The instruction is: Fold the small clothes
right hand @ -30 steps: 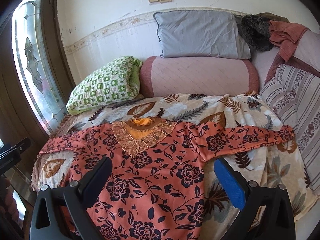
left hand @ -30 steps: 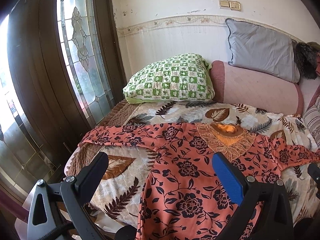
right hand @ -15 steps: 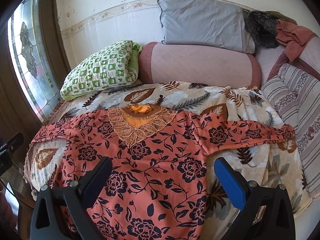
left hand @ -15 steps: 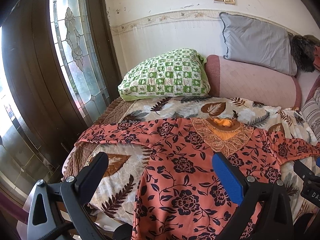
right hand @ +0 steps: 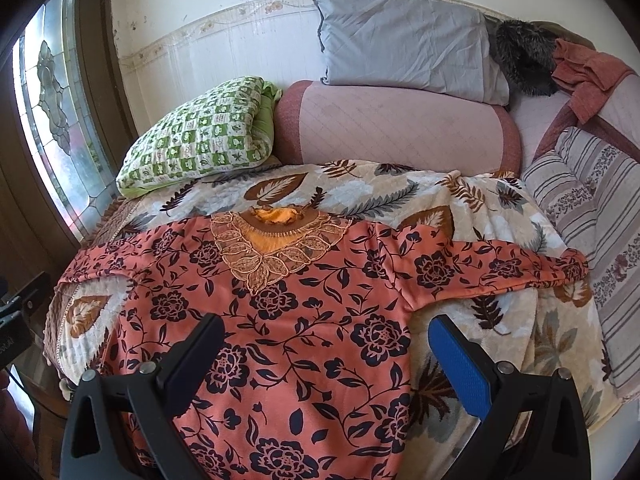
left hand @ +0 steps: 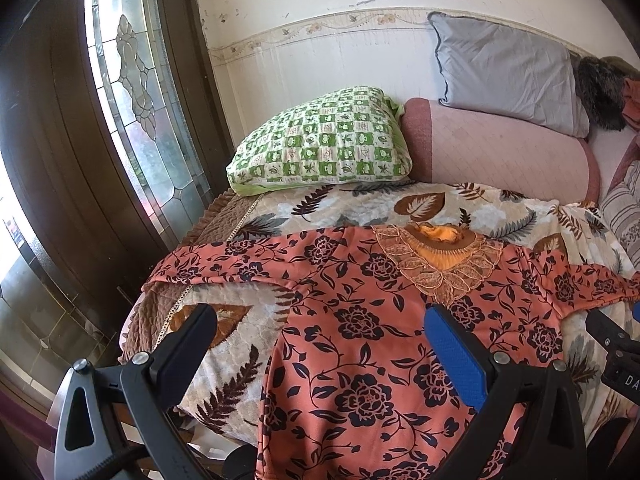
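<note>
An orange dress with dark flowers lies spread flat on the leaf-patterned bedspread, lace neckline away from me, sleeves out to both sides. It also shows in the right wrist view. My left gripper is open and empty, hovering above the dress's left side near the bed's front edge. My right gripper is open and empty, above the dress's right side. The right gripper's body shows at the right edge of the left wrist view.
A green checked pillow, a pink bolster and a grey pillow line the wall. A striped cushion lies at the right. A stained-glass window and dark wood frame stand at the left, beyond the bed's edge.
Both grippers have risen and tilted a little; the dress and pillows sit lower in each view. The dress has not moved. Both grippers stay open.
</note>
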